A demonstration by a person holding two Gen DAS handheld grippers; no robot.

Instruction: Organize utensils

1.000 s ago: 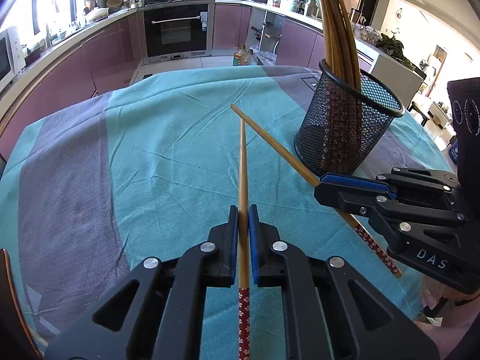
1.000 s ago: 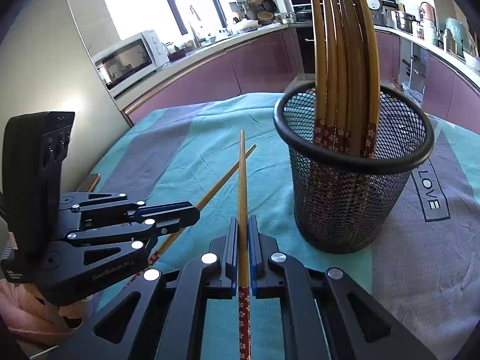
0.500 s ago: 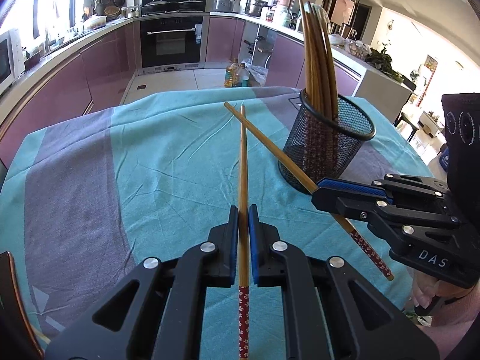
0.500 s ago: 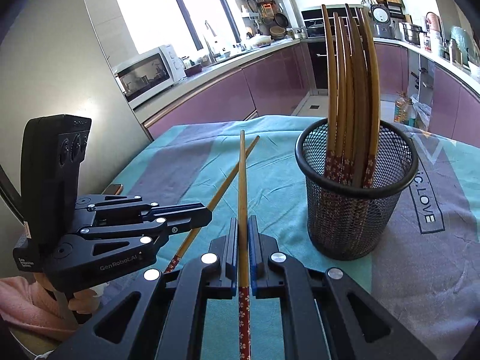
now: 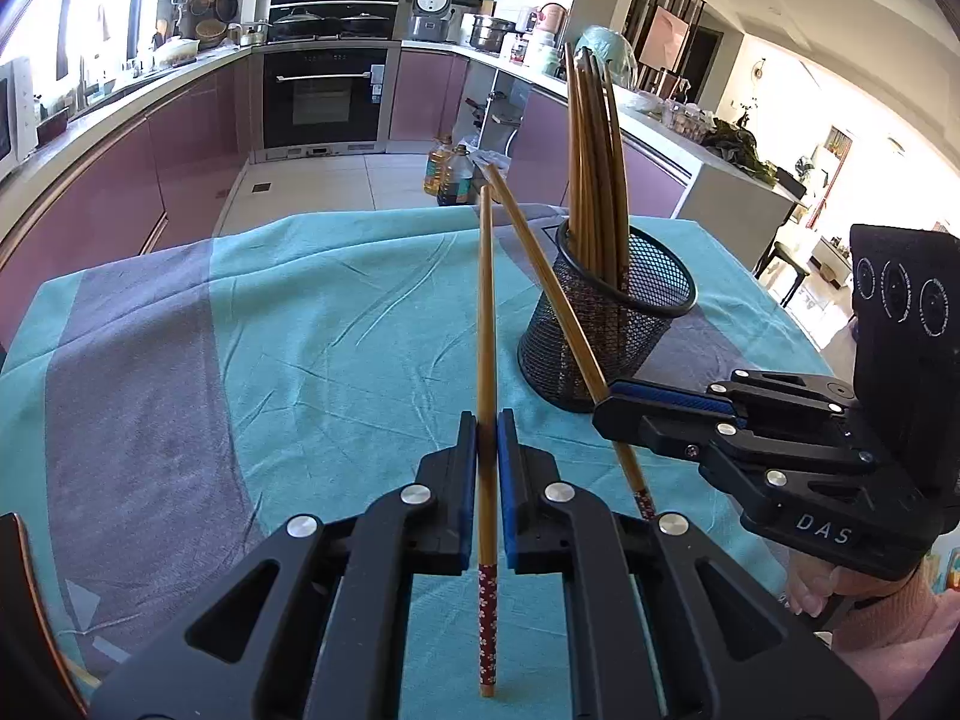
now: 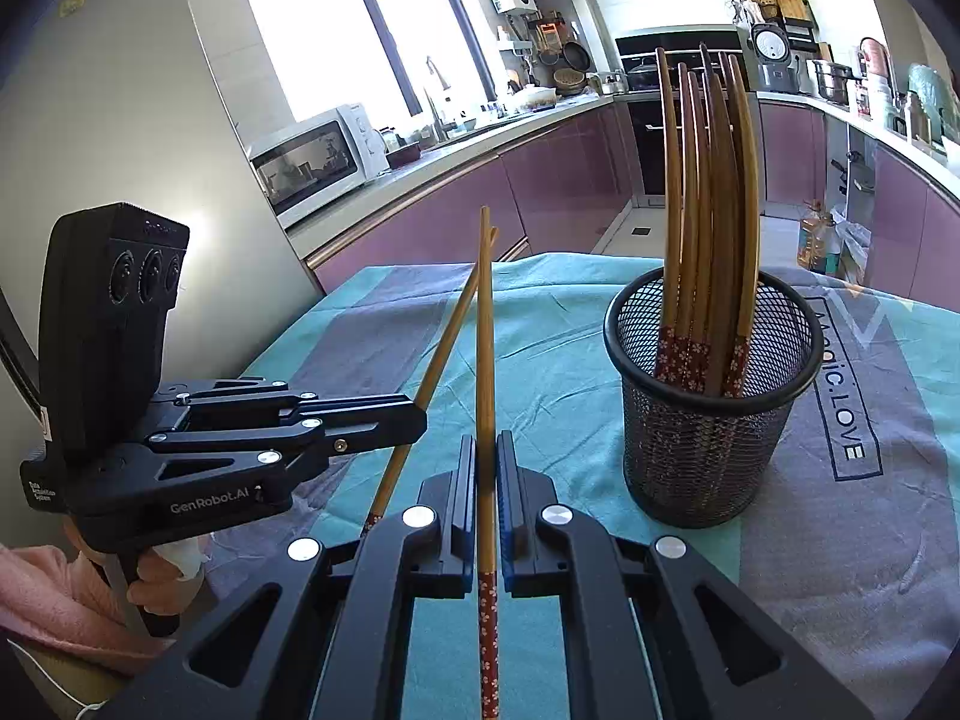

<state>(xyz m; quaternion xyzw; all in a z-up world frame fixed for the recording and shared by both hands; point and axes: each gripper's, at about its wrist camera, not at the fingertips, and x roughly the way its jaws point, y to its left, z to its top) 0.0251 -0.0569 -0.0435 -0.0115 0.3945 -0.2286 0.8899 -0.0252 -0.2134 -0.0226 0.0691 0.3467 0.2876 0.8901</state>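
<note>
My left gripper (image 5: 487, 420) is shut on a bamboo chopstick (image 5: 486, 312) with a red flowered end, held above the table, tip forward. My right gripper (image 6: 487, 441) is shut on a second such chopstick (image 6: 485, 330). Each gripper shows in the other's view: the right gripper (image 5: 606, 405) to my right with its chopstick (image 5: 540, 264) slanting up left, the left gripper (image 6: 417, 417) to my left. A black mesh holder (image 5: 606, 324) with several chopsticks stands upright on the table ahead, right of both held chopsticks; it also shows in the right wrist view (image 6: 708, 420).
The table wears a teal and grey cloth (image 5: 240, 330) printed with "LOVE" (image 6: 846, 420). Beyond it are purple kitchen cabinets (image 5: 120, 180), an oven (image 5: 327, 96), oil bottles (image 5: 447, 174) on the floor and a microwave (image 6: 312, 162).
Both grippers have lifted and pulled back from the holder, each still shut on its chopstick. The chopstick tips now point higher, and the holder looks smaller and farther.
</note>
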